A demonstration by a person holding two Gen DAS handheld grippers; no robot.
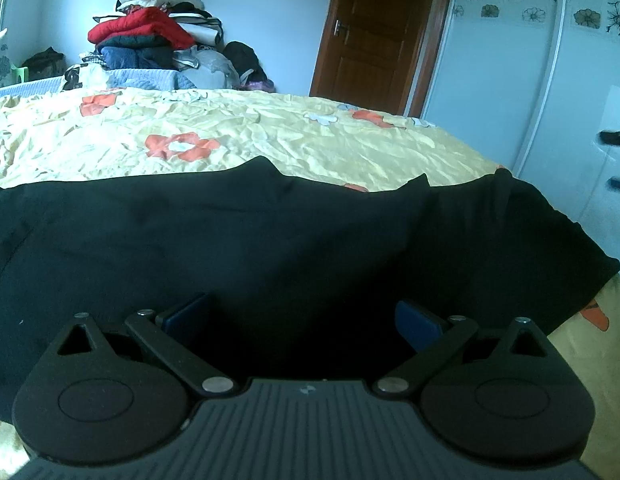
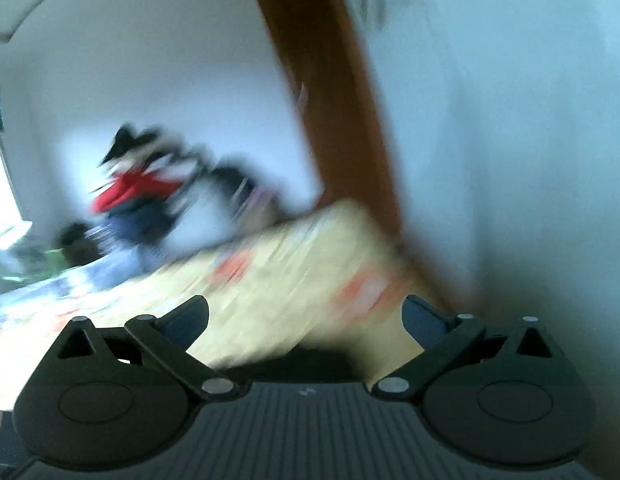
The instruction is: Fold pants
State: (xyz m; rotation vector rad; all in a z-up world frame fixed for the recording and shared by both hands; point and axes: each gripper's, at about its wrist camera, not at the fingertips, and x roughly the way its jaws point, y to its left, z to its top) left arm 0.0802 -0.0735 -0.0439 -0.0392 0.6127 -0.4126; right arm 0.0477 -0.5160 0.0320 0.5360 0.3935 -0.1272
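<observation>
Black pants (image 1: 238, 248) lie spread across the near part of the bed, reaching from the left edge to the right corner. My left gripper (image 1: 304, 318) hovers low over the near edge of the pants, open, with nothing between its blue pads (image 1: 186, 316). The right wrist view is heavily motion-blurred and tilted. There my right gripper (image 2: 306, 316) stands open and empty above the bed, and a dark strip of the pants (image 2: 310, 362) shows just below its fingers.
The bed carries a yellow sheet with orange flowers (image 1: 270, 132). A tall pile of clothes (image 1: 150, 36) stands at the far side by the wall. A brown door (image 1: 374, 28) and a white wardrobe (image 1: 550, 80) are on the right.
</observation>
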